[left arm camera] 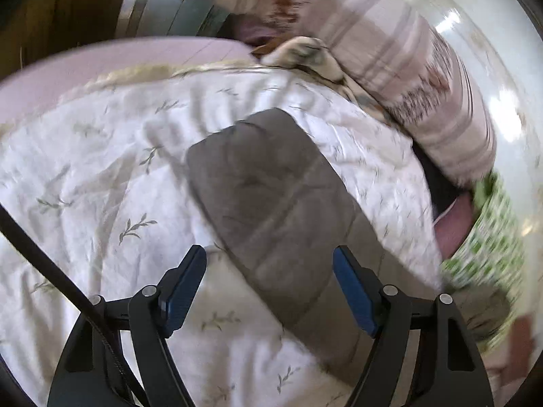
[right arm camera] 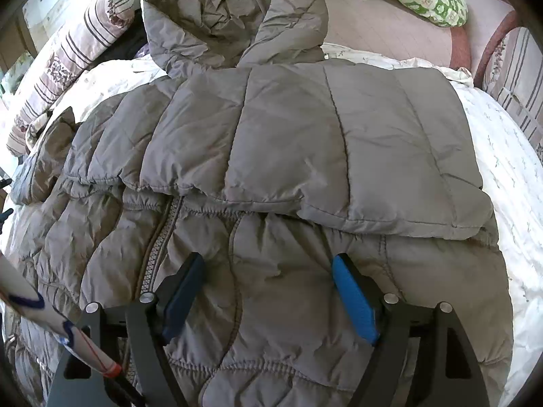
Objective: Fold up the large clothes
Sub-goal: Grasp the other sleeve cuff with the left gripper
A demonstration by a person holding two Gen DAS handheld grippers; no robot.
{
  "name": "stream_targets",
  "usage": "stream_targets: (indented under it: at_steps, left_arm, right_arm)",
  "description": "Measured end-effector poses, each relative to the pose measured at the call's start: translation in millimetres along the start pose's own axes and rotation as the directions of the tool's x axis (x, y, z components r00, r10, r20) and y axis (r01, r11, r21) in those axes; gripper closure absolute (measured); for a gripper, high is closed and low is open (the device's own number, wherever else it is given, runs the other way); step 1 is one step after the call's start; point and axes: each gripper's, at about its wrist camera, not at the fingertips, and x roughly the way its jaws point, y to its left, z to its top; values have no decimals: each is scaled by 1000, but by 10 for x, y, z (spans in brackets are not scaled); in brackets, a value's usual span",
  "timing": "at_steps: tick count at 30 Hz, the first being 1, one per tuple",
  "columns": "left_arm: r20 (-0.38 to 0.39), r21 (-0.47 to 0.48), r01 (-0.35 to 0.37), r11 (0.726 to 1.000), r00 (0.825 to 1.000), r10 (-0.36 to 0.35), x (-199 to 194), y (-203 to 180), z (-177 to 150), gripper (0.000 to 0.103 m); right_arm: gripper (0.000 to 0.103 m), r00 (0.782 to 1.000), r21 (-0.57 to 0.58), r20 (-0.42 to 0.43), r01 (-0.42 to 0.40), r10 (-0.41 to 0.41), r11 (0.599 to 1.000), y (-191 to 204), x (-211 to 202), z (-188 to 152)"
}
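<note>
Jacket (right arm camera: 271,169), grey, quilted and hooded, lies on the leaf-print bedcover (right arm camera: 502,156) straight ahead of the right gripper (right arm camera: 268,291), one side folded across its zip; those jaws stand spread, pinching nothing. Left gripper (left arm camera: 269,285), also spread, hangs empty above a jacket sleeve (left arm camera: 271,190).

Grey-brown quilted puffer jacket (right arm camera: 271,156) lying flat on a white leaf-print bedspread (right arm camera: 509,169), front side up with its zipper (right arm camera: 163,237) visible. One sleeve (right arm camera: 339,142) is folded across the chest; the hood (right arm camera: 230,17) spreads open at the far end. The other sleeve (left arm camera: 271,196) extends out over the bedspread.
</note>
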Motion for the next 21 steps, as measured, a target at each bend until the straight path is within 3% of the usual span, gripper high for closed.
stream_targets:
  at_steps: [5,9,10,11,12,13,16,21]
  left_arm:
    - [27,-26,79,997,997,-78,164,73,99,27]
    - [94,-41,97,994,991,-93,240,41,116,29]
    - [98,-36,88,995,992,-84,227,53,120,40]
    - [96,-27,82,996,992,-80,229,24,112,67]
    - [76,-27,93,995,993,-91,249,6,110,80]
    - [66,-31,100,994,993,-98,255,14,109,84]
    - [86,-21,91,996,992,-89,144,-71,89,84]
    - [128,71,138,988,981,-146,-178,-443,16,85]
  right_arm:
    - [19,1000,-8,2,8,-8,1000,17,16,3]
    - [18,1000,-9,1,7,-7,1000,13,19,4]
    - [18,1000,-8,0,6,-6,1000,12,23,7]
    - [18,1000,-6,-2,4,-4,1000,10,25,10]
    - [18,1000,-3,-3,3,-3,1000,9,24,13]
    - [18,1000,-3,-3,2,-2,1000,4,26,16]
    - [18,1000,-1,-2,0,0,1000,-1,19,15]
    - [18,1000,44,17,-20,19,999,-79,-49,32]
